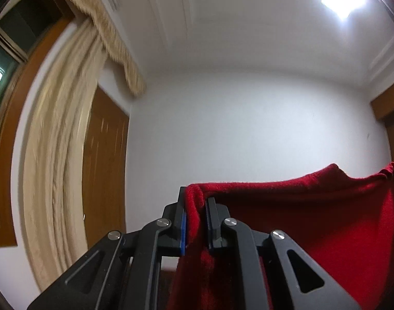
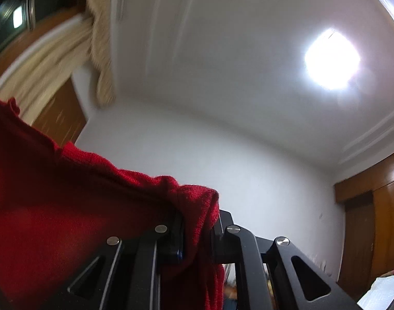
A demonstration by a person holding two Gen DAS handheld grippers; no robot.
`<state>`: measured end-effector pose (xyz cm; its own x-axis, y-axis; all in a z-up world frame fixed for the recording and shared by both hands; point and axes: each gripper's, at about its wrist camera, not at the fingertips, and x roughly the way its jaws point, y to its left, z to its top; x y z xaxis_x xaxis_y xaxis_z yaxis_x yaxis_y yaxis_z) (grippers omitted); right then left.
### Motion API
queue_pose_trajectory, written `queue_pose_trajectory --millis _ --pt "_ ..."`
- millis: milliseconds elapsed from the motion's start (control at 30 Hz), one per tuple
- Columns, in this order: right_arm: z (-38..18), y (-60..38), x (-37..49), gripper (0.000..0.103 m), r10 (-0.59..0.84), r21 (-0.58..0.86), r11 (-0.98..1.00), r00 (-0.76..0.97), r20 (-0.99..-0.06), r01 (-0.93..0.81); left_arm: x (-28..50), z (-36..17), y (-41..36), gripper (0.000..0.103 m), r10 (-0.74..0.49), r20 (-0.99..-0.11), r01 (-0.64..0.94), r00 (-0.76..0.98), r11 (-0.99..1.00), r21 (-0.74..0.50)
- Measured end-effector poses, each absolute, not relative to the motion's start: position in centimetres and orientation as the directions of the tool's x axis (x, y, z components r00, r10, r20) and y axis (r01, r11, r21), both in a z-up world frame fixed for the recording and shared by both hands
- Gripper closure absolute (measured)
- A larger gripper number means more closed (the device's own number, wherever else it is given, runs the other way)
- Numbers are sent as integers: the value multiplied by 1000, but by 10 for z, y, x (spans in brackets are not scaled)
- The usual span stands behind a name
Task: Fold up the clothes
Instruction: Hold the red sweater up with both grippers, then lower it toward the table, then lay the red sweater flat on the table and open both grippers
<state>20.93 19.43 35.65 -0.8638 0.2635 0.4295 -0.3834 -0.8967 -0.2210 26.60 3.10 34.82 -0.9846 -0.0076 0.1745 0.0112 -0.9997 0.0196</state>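
Here we hold the red garment (image 1: 313,206) aloft, stretched between both grippers: left gripper (image 1: 195,206) and right gripper (image 2: 199,222) each clamp a top corner. If either pinch slips on the thick knit, that corner drops and bunches. No containers show.

No readable text, label, brand, number or sign shows in either wrist view — not on any surface in sight, near or far, sharp or blurred — nothing legible at all.
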Motion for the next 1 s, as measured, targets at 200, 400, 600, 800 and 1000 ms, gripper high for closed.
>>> queue_pose_trajectory --millis 200,400,600,800,1000 --pt "312 203 103 90 249 -264 -918 -948 197 -296 158 287 34 89 -63 -86 61 -994 -998 27" --pt "258 214 11 90 218 -276 -941 -974 -54 -196 66 225 34 89 -96 -306 91 -947 -995 31" --pt "199 229 -72 90 170 -257 -962 -937 -305 -91 -5 161 37 89 -119 -484 103 -867 -993 58" --pt "108 268 -114 90 103 -178 -984 -851 -515 -11 -60 108 39 89 -133 -614 100 -778 -991 88" --pt "59 274 -145 90 69 -158 -987 -777 -625 39 -91 69 38 89 -136 -707 97 -694 -991 95"
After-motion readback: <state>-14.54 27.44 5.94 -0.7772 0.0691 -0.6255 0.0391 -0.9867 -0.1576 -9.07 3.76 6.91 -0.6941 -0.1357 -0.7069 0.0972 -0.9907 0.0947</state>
